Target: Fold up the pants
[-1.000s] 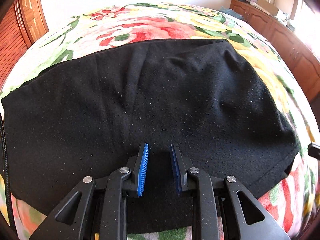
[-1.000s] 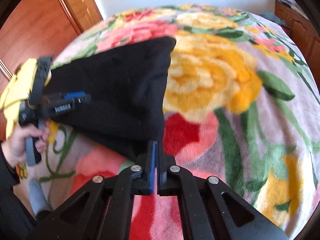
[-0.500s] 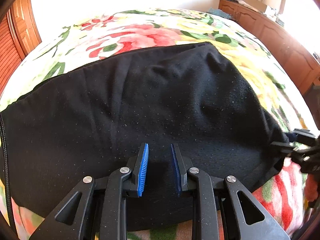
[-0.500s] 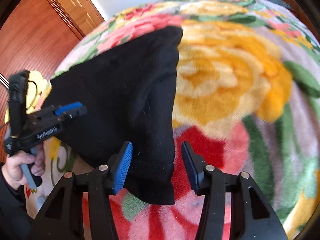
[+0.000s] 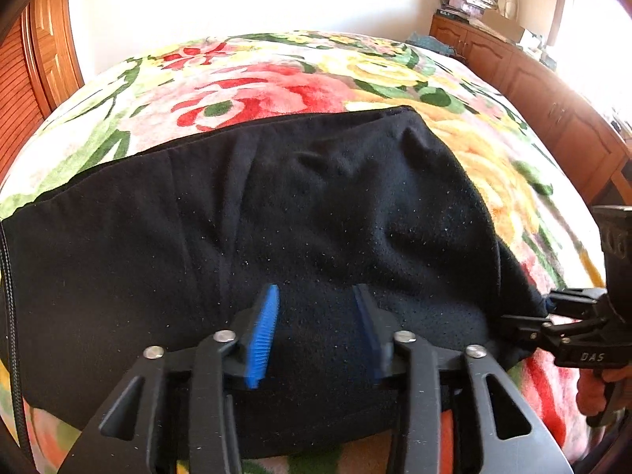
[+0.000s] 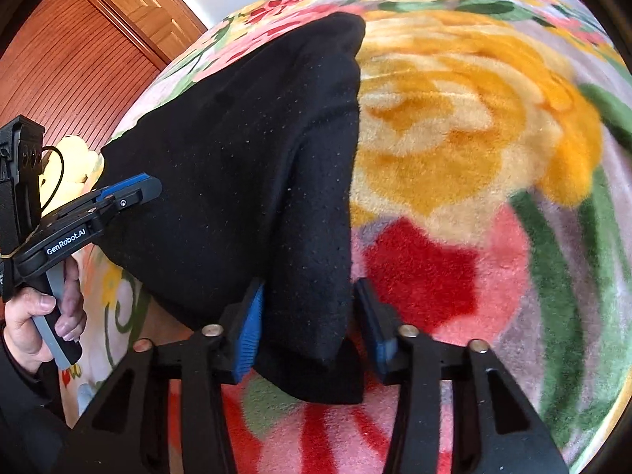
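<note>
The black fleece pants [image 5: 300, 213] lie folded flat on the bed. Their layered corner [image 6: 316, 339] sits near six o'clock, apparently doubled.

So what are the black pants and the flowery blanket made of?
The black pants look like soft fleece: matte, fuzzy, with specks of lint clinging to them. The flowery blanket looks like thick plush, probably synthetic: its pile is fluffy with a slight sheen. Neither can be told for sure by look alone.
</note>
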Demonstrator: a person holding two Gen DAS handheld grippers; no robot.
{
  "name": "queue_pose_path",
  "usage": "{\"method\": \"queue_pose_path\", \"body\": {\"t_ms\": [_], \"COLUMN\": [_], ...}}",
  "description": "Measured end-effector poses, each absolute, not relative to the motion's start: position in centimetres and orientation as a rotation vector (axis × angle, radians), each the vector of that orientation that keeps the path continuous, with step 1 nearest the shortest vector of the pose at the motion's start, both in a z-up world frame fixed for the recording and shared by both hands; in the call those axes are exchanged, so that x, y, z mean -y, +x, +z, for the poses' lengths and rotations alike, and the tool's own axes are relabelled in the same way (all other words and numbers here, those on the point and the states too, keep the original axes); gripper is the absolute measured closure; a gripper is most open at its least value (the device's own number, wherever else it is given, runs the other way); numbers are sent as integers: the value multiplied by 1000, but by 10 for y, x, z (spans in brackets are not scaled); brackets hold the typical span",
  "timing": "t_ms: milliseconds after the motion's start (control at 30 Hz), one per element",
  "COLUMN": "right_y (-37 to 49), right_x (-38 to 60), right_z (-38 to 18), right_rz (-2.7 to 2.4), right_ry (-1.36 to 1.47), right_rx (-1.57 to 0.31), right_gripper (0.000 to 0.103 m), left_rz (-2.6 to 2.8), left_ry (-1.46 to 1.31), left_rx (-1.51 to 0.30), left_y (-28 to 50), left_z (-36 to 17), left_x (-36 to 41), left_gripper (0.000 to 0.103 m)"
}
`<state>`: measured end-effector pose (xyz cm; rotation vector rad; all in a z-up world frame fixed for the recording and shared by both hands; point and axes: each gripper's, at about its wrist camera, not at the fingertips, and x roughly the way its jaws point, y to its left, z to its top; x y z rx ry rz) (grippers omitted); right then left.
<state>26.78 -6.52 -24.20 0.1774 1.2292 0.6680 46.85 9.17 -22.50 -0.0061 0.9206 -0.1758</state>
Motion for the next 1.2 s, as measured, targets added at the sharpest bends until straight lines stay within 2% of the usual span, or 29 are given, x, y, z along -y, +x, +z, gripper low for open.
{"method": "queue_pose_path", "body": {"t_ms": [100, 233, 400, 600, 767, 933, 1200], "right_y": [268, 268, 261, 237, 229, 237, 242], "right_x": [63, 73, 92, 122, 132, 134, 142], "right_z": [-244, -228, -178, -145, -172, -188, -199], "right_rz": [692, 687, 671, 628, 602, 595, 598], "right_ry": [194, 247, 252, 215, 262, 326, 350], "right_rx": [-1243, -1221, -1146, -1149, -1236, -1262, -1271], "right_gripper": [86, 94, 96, 96, 96, 96, 95], "left_rz": [-175, -164, -169, -205, -269, -348, -289], "left_ry": [-6, 11, 32, 38, 13, -1, 195], "left_rx": [-915, -909, -888, -890, -968, -1021, -1261], "left_y": [467, 462, 448, 433, 462, 523, 608], "left_z": [-223, -217, -199, -172, -165, -163, -205], "left_x": [-92, -89, -83, -65, -24, 29, 118], "left_gripper": [52, 51, 51, 51, 51, 51, 51]}}
